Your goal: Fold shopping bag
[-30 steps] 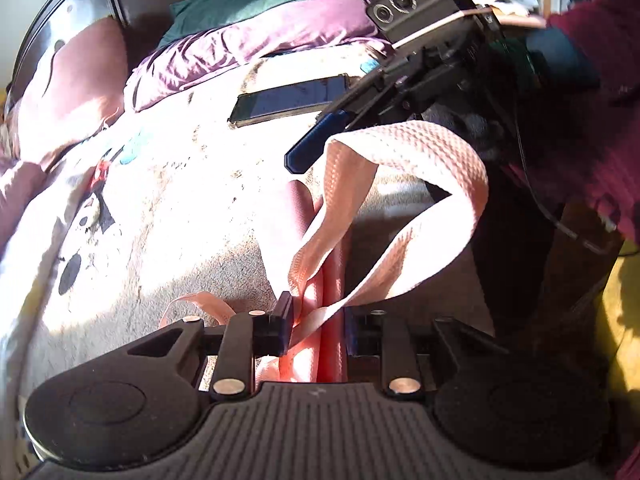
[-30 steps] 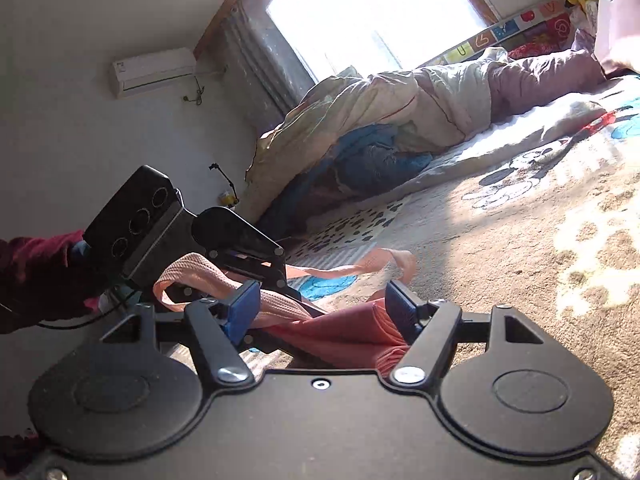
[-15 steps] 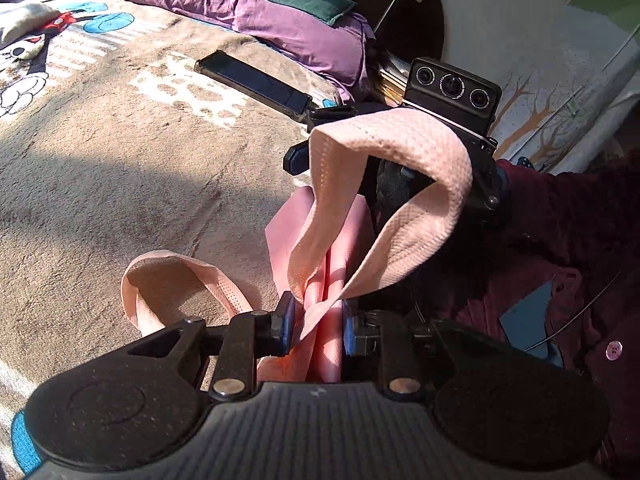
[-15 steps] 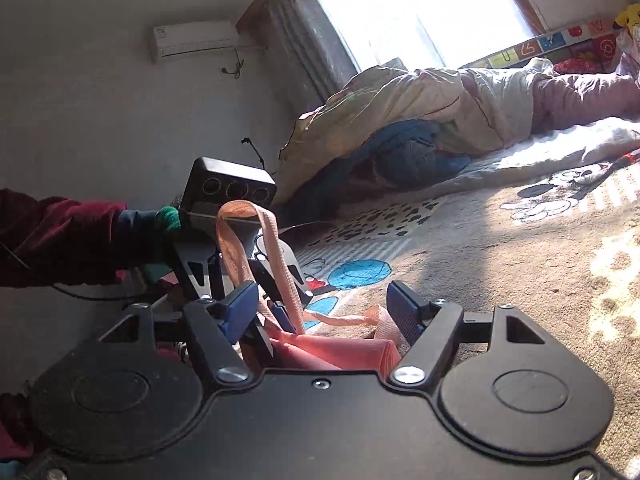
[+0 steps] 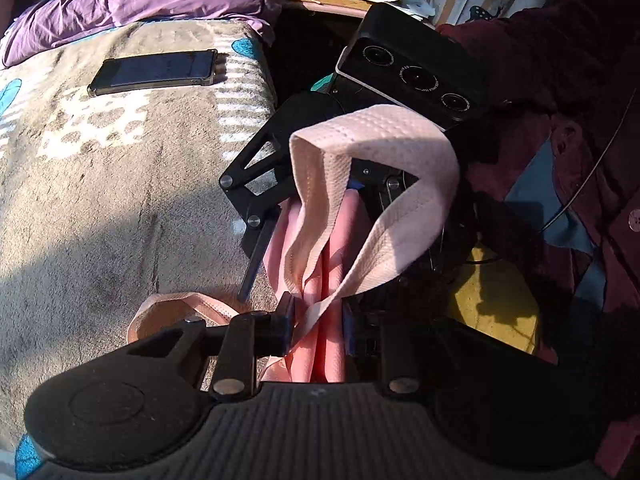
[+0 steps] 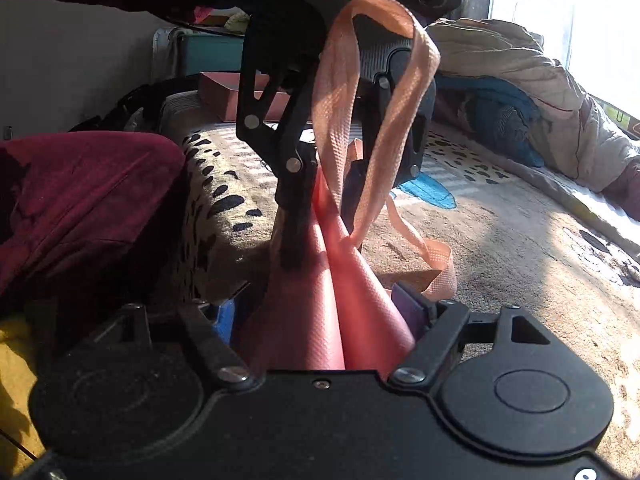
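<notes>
The pink shopping bag (image 5: pixel 344 236) is gathered into a narrow bundle of long folds, stretched between both grippers over the bed's edge. My left gripper (image 5: pixel 318 320) is shut on one end of the bundle, and the right wrist view shows it from the front (image 6: pixel 324 204). One pale pink handle (image 5: pixel 376 132) arches up in a loop. The other handle (image 5: pixel 180 308) lies on the blanket. My right gripper (image 6: pixel 320 316) has the bag's other end (image 6: pixel 312 300) between its fingers, and its jaws are opening; the left wrist view shows it facing me (image 5: pixel 320 248).
A phone (image 5: pixel 152 70) lies on the patterned blanket (image 5: pixel 100 200), with purple pillows (image 5: pixel 140 0) behind it. A person's maroon sleeve (image 6: pixel 80 200) is at the left of the bed corner. A heaped quilt (image 6: pixel 500 72) lies along the far side by the window.
Both grippers have turned and drawn close, facing each other. The bag's end now lies deeper between the right fingers, which stand a little wider. The left stays shut on the bag.
</notes>
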The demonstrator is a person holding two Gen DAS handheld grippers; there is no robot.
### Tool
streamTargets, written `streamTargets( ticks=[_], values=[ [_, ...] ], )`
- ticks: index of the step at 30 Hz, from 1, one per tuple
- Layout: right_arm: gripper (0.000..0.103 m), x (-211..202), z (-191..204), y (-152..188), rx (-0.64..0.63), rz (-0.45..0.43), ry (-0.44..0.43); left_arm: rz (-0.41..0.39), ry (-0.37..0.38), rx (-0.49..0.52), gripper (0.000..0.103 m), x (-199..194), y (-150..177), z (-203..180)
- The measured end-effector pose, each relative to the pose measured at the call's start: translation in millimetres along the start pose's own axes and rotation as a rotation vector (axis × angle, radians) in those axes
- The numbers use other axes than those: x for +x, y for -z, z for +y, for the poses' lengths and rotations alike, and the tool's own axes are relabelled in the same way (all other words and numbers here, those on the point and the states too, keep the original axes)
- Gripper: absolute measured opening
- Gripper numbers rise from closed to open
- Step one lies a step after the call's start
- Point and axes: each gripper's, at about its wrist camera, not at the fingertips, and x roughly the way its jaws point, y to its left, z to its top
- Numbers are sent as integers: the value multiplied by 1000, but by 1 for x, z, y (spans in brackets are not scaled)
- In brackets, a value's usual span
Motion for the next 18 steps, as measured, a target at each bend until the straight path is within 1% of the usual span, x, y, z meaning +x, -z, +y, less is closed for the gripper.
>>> streamTargets(
  ticks=[1, 2, 4, 6, 8, 12, 14, 16, 18],
  values=[
    [71, 2, 0, -2, -3, -4, -19, 16, -5, 19, 22, 1, -3, -2],
    [65, 1, -1, -2, 2, -19, -18, 21, -11, 25, 22, 1, -4, -3],
    [59, -4, -6, -4, 22, -44, -2, 27, -24, 35, 22, 1, -5, -4],
    [56, -6, -12, -1, 73, -50, -7, 18, -41, 33, 22, -2, -3, -6],
    [46, -7, -16, 2, 118, -55, -17, 7, -56, 24, 22, -5, -1, -6],
    [46, -4, -18, 6, 193, -98, -28, 8, -62, 20, 22, -4, -2, -9],
    [41, -2, -19, 6, 225, -111, -42, 10, -74, 20, 22, -5, -3, -11],
    [38, -1, -19, 6, 267, -123, -48, 16, -88, 12, 18, -6, -4, -13],
    [37, -1, -19, 6, 290, -130, -46, 26, -125, 18, 18, -6, -6, -17]
  ],
)
